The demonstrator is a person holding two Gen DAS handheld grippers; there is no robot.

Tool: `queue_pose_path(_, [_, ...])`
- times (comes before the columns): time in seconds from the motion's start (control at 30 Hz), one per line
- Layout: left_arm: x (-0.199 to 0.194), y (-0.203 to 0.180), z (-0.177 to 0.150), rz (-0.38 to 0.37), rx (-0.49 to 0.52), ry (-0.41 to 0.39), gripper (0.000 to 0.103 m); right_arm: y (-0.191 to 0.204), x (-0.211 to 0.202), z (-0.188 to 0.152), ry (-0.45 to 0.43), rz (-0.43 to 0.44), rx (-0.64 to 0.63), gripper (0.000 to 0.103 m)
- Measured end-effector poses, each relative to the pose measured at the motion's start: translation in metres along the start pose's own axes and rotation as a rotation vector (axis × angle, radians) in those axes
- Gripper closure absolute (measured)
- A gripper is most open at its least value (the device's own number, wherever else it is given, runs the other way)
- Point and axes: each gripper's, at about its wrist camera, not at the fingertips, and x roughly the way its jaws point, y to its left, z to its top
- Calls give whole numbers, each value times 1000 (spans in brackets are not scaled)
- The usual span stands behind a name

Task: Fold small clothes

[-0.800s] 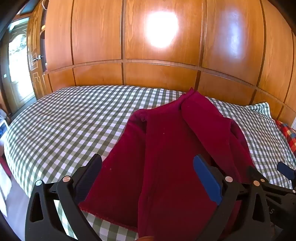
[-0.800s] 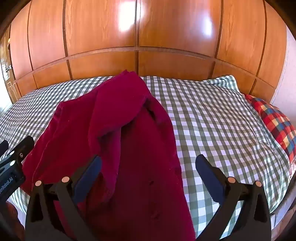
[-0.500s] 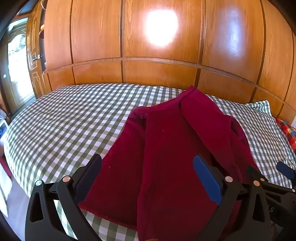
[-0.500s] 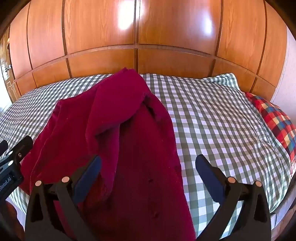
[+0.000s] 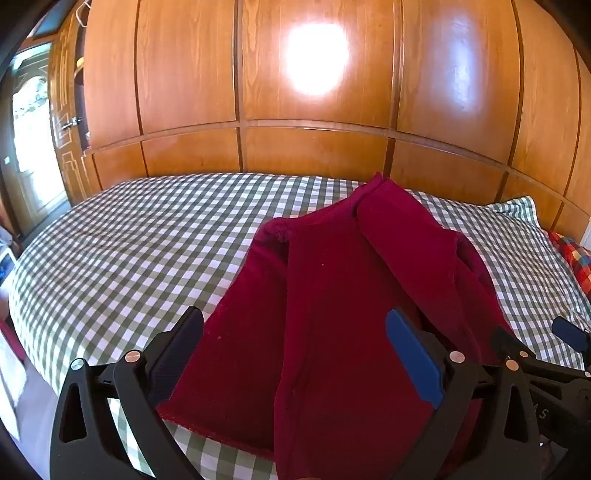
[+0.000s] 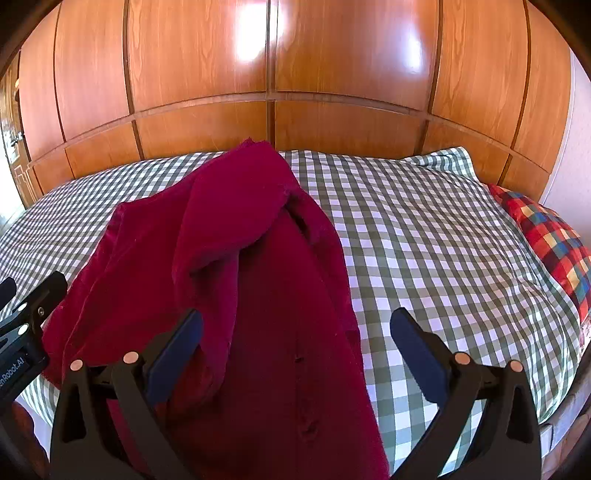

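Both the left gripper (image 5: 295, 354) and right gripper (image 6: 295, 347) gape wide, empty — the soft, floppy red cardigan (image 6: 229, 280) wants pinching at its hem by the bed (image 6: 424, 236)'s near edge.

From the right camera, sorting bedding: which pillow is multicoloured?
The plaid pillow at the right edge; red, blue and yellow squares. The other pillow matches the green-checked sheet.

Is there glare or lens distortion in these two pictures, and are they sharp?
Left wrist view: a big white glare spot on the wooden wall panels, which bow from fisheye distortion; the red garment is sharp. Right wrist view: two softer glare patches on the same panels, the checked bed cover bulges, no motion blur.
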Motion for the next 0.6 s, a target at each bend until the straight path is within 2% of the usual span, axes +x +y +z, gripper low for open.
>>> queue_pose_path(0.6, [-6, -4, 1, -1, 14, -16, 5, -1, -2, -1, 7, -6, -9, 2])
